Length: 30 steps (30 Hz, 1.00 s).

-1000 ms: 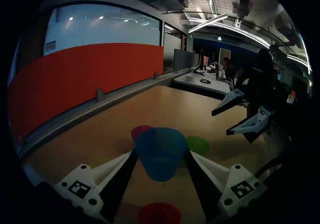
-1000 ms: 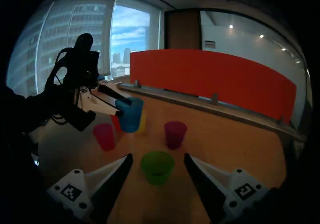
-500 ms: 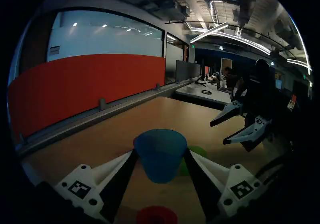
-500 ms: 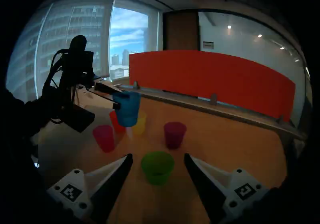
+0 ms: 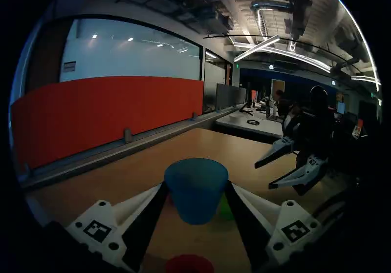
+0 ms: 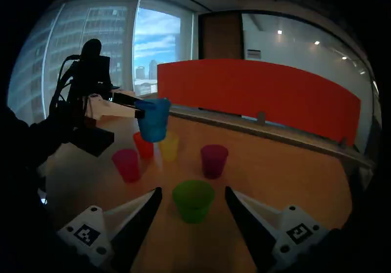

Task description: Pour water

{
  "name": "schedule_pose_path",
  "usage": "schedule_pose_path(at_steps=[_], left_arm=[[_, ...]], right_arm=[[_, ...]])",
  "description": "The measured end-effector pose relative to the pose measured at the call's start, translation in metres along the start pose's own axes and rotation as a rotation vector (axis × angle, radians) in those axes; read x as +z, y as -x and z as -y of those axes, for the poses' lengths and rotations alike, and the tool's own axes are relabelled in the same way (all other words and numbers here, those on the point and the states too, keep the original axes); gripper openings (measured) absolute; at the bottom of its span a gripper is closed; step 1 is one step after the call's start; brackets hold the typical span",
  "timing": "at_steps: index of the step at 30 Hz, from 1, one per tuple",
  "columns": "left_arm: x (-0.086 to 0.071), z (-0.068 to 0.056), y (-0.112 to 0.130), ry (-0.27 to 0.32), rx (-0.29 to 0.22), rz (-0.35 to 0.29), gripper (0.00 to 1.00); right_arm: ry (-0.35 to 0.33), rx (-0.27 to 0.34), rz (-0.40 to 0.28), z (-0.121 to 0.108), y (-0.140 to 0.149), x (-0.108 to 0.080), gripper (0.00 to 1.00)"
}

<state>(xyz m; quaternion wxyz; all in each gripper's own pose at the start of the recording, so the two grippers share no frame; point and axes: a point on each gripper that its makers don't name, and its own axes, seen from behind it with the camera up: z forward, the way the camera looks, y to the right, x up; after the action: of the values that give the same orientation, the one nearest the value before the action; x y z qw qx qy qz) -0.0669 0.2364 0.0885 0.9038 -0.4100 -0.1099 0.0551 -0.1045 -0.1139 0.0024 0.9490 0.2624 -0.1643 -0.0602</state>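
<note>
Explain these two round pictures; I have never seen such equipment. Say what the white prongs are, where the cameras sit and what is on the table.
No robot: a person holds a two-fingered tool, a hand-held gripper, in each hand. Each carries a fisheye camera looking along its own fingers, the white prongs at the bottom. The left gripper view rides on the left hand-held gripper, which is shut on a blue cup held above the table. The right gripper view rides on the right hand-held gripper, open and holding nothing; it also shows the other tool with the blue cup. On the table stand a green cup, nearest, a pink cup, a red cup, a yellow cup and a purple cup. Whether any holds water cannot be told.
</note>
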Motion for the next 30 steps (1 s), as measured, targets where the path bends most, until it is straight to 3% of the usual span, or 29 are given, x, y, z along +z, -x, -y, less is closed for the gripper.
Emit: schedule_pose_path(at_steps=[9, 30], left_arm=[[-0.007, 0.001, -0.009, -0.011, -0.008, -0.045, 0.84], [-0.014, 0.005, -0.016, -0.027, 0.002, -0.071, 0.84]], right_arm=[[0.008, -0.006, 0.011, -0.001, 0.007, 0.004, 1.0], [0.002, 0.0, 0.055, 0.002, 0.029, 0.013, 1.0]])
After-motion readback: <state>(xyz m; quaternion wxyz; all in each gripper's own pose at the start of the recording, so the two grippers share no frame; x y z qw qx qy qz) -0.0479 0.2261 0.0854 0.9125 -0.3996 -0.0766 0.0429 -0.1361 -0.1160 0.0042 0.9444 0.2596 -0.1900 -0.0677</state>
